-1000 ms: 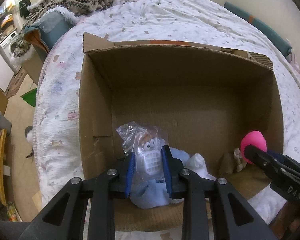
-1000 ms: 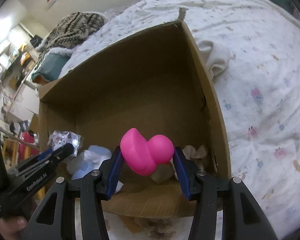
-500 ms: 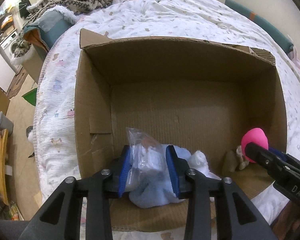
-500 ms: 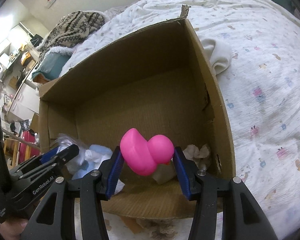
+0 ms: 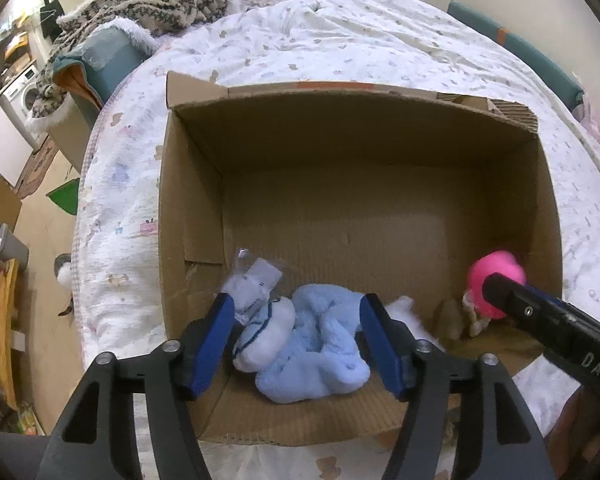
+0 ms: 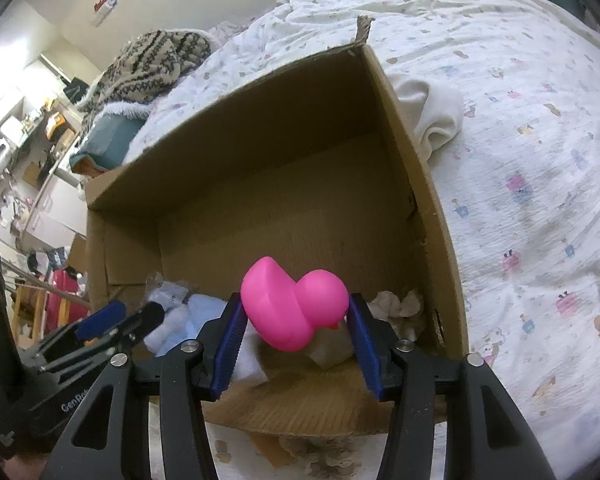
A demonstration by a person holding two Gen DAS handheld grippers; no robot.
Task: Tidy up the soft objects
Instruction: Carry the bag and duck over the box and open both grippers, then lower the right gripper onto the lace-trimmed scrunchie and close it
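An open cardboard box [image 5: 380, 208] lies on the bed. My left gripper [image 5: 298, 348] is open over the box's near left part, above a light blue plush [image 5: 320, 348]. The bagged toy [image 5: 256, 284] lies in the box beside the plush, free of the fingers. My right gripper [image 6: 294, 328] is shut on a pink rubber duck [image 6: 292, 304] and holds it above the box's near right part. The duck also shows in the left wrist view [image 5: 494, 284]. Beige soft items [image 6: 400, 304] lie in the right corner below it.
The box [image 6: 260, 184] sits on a white patterned quilt [image 6: 540, 160]. A white cloth [image 6: 436, 116] lies against the box's right outer wall. A knitted blanket [image 5: 152, 4] and a teal cushion [image 5: 104, 56] lie at the far left. The floor with furniture is to the left.
My left gripper has opened and let go of the bagged toy, which dropped into the box beside the blue plush. The right gripper still holds the duck, barely moved.
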